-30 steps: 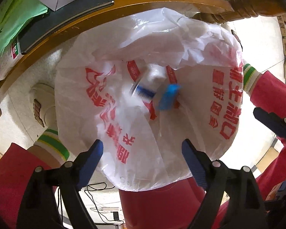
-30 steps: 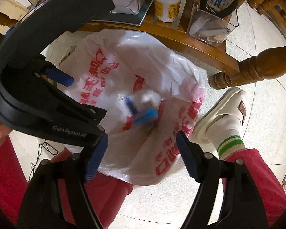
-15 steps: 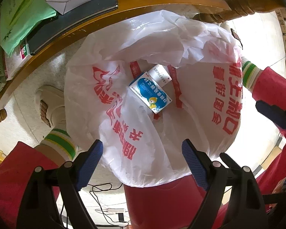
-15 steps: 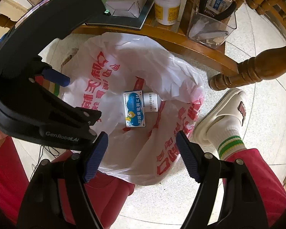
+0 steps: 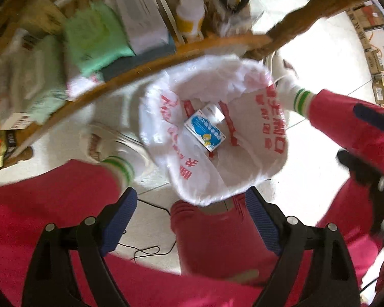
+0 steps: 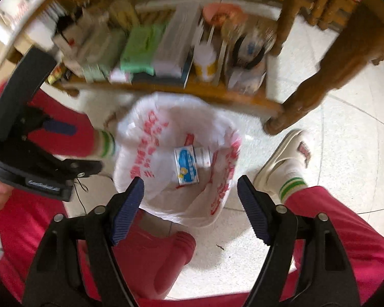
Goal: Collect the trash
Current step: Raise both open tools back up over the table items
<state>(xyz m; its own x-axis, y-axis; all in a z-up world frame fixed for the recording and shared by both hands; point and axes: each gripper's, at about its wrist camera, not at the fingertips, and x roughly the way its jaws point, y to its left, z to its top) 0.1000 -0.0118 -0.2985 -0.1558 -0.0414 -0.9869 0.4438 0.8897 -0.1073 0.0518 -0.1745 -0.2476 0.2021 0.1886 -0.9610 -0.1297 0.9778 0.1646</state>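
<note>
Two boxes: a blue-and-white carton (image 6: 186,165) and a smaller white box (image 6: 203,156) touching its edge are lying at the bottom of the bag, which reads as trash already dropped in.
Bag: the white plastic bag with red print (image 5: 274,133) is lining a red bin (image 6: 151,250), its mouth spread open so items can fall straight in.
Right gripper (image 6: 190,208): pointing down above the bag's 6 o'clock rim, its jaws opening with nothing between them.
Left gripper (image 5: 190,221): hanging over the bag's 6 o'clock rim too, jaws spread wide and gripping nothing.
Person: red trouser legs and striped socks (image 6: 293,186) are flanking the bin at 3 and 9 o'clock, probably keeping it within easy reach.
Table (image 6: 166,89): sitting at 12 o'clock past the bag, blurred and crowded; a green pack (image 6: 140,48) and a white bottle (image 6: 204,60) are showing, likely where more trash is waiting.
</note>
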